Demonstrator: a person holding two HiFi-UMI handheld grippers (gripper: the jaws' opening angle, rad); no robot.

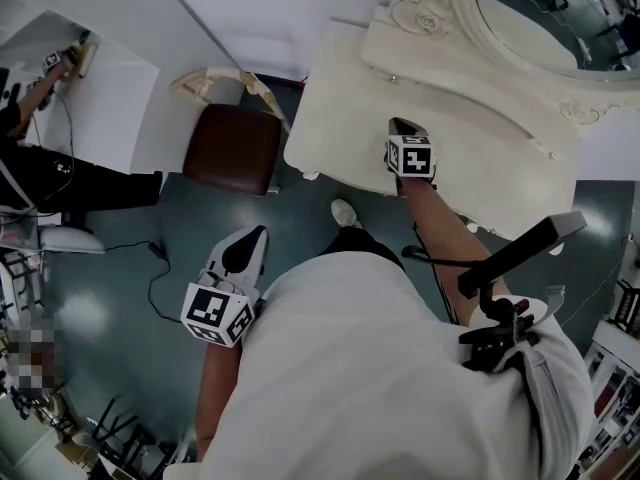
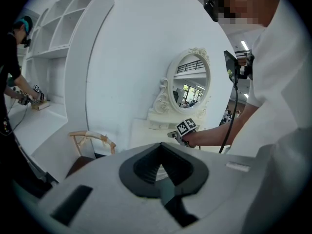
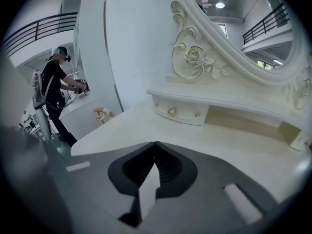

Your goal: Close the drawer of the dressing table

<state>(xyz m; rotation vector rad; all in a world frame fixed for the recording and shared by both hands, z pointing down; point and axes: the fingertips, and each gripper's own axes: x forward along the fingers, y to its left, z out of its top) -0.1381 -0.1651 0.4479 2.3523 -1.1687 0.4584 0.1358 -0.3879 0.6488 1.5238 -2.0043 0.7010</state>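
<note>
A white dressing table [image 1: 340,118] stands by the wall, with a round mirror [image 1: 540,18] at its back. Its little drawer [image 3: 183,115] sits under the mirror. The drawer's long side runs along the table, and its two knobs face the person. The right gripper [image 1: 403,128] is over the tabletop, jaws pressed together on nothing. The left gripper [image 1: 252,240] is over the floor near a brown stool [image 1: 230,148], jaws also together and empty.
</note>
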